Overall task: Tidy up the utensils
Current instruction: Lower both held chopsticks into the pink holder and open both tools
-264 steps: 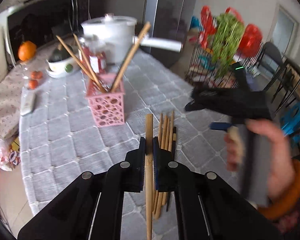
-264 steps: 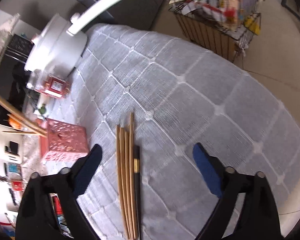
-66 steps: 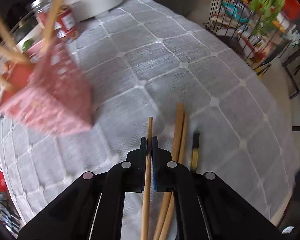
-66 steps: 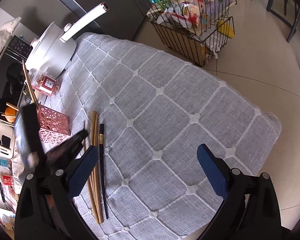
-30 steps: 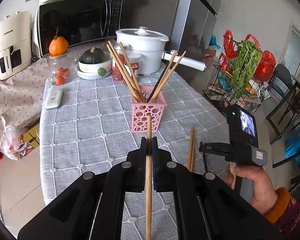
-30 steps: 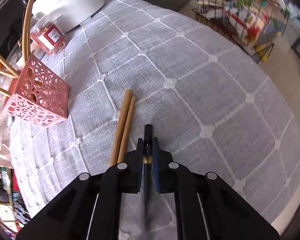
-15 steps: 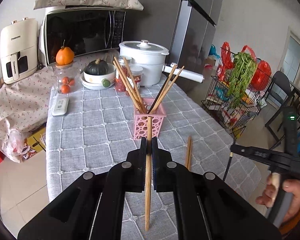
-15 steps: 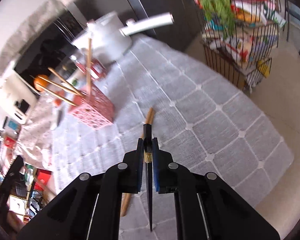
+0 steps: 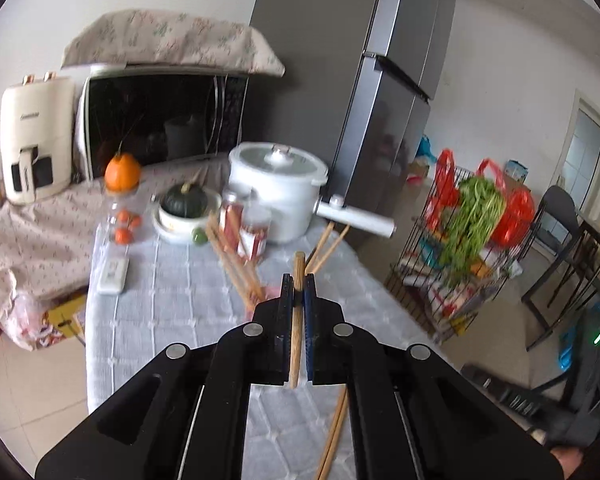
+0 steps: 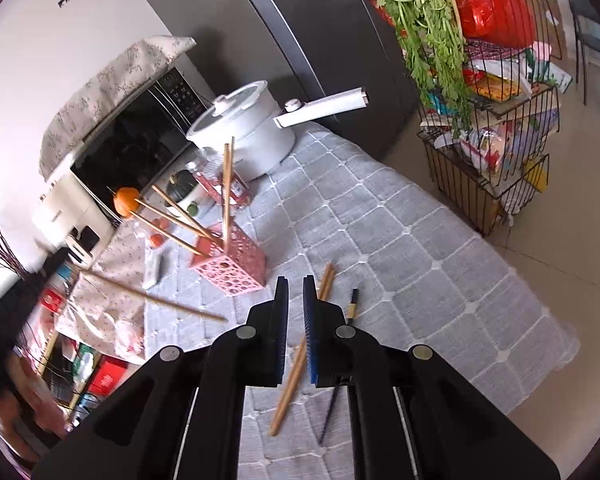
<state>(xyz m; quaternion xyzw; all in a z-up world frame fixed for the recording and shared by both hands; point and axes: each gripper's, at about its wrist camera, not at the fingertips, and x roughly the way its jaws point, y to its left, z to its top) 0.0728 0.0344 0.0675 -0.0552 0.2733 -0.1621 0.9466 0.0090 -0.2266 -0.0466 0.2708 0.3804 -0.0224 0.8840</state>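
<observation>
My left gripper (image 9: 298,280) is shut on a wooden chopstick (image 9: 297,320), held high above the table, pointing toward the pink holder. The pink perforated holder (image 10: 236,266) stands on the grey checked tablecloth with several wooden chopsticks leaning in it; my left gripper mostly hides it in the left wrist view. In the right wrist view the held wooden chopstick (image 10: 152,298) shows in the air at left. My right gripper (image 10: 296,280) is empty, jaws slightly parted. Below it, wooden chopsticks (image 10: 300,354) and a black chopstick (image 10: 352,306) lie on the cloth.
A white pot with a long handle (image 10: 248,132), a red-labelled jar (image 10: 220,184), a bowl with a green squash (image 9: 186,204), an orange (image 9: 122,172) and a microwave (image 9: 160,116) stand at the back. A remote (image 9: 112,276) lies left. A wire rack with greens (image 10: 488,128) stands beside the table.
My right gripper has let go of the black chopstick, which now lies on the cloth. My left gripper has risen higher with its wooden chopstick.
</observation>
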